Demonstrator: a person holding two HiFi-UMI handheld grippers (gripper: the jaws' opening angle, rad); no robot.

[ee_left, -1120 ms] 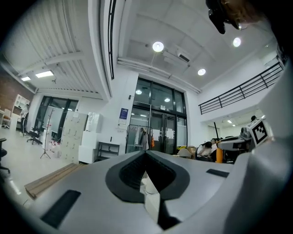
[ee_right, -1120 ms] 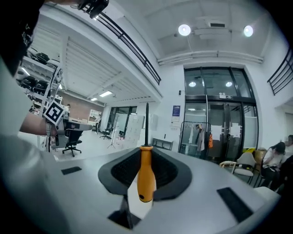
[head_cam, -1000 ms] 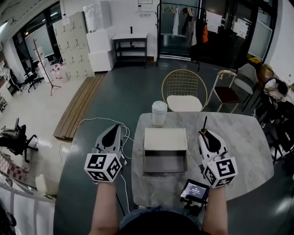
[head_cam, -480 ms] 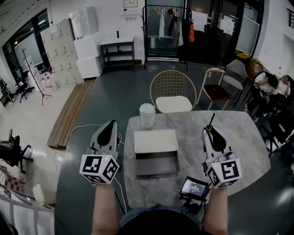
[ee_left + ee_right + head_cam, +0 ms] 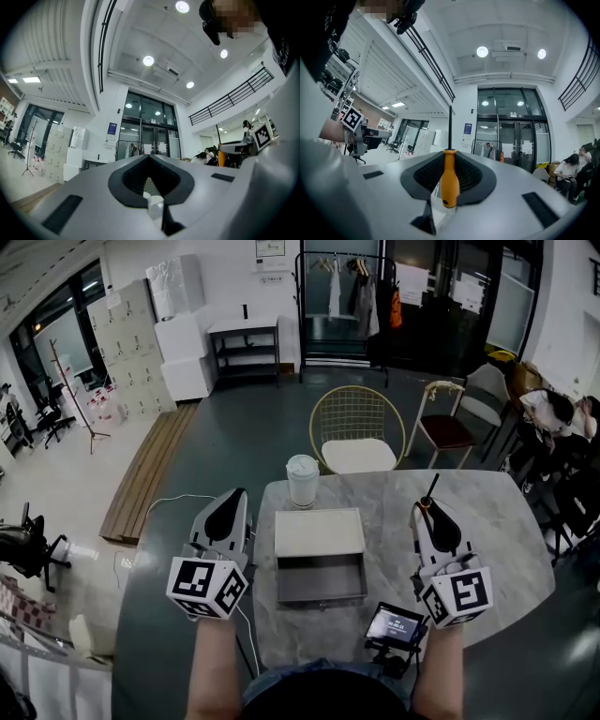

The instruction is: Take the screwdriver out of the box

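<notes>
The screwdriver (image 5: 449,180) is out of the box, pinched by its orange handle in the right tool (image 5: 424,507), its dark shaft pointing away from the person above the worktop (image 5: 487,521). The box (image 5: 319,532) sits on the worktop between the two tools, its drawer pulled open toward the person. The left tool (image 5: 241,493) is pressed together on nothing, beside the worktop's left edge. A white cup (image 5: 302,480) stands just behind the box.

Bright, even indoor light falls from round ceiling lamps (image 5: 482,51), which flare white in the gripper views. Every view bows at its edges with black corners. The left claw (image 5: 149,164) and right claw (image 5: 448,159) look soft up close.
</notes>
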